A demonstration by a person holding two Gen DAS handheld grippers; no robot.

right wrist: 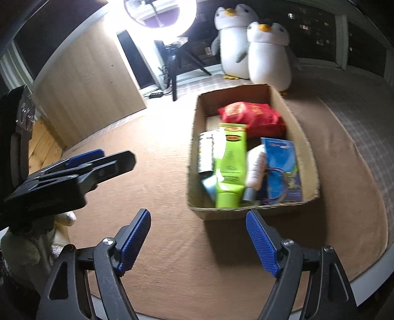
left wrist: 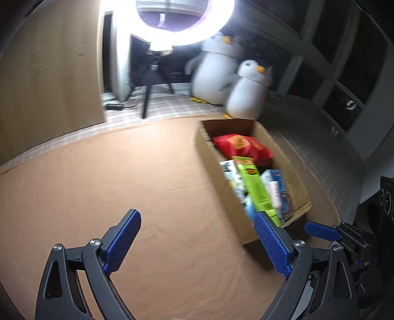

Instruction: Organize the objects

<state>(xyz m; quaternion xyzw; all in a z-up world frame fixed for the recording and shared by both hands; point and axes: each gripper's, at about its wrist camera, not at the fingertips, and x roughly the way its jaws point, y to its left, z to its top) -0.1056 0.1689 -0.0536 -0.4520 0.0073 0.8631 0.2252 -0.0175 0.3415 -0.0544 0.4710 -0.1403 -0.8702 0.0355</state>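
An open cardboard box stands on an orange-brown cloth. Inside lie a red snack bag, a lime-green tube, a blue packet, a white bottle and a white carton. My left gripper hangs open over bare cloth, left of the box's near corner, with nothing between its blue pads. My right gripper is open and empty too, just short of the box's near wall. The left gripper shows at the left of the right wrist view.
Two plush penguins stand behind the box. A bright ring light on a tripod and a wooden panel are at the back left. Grey checked fabric lies right of the cloth.
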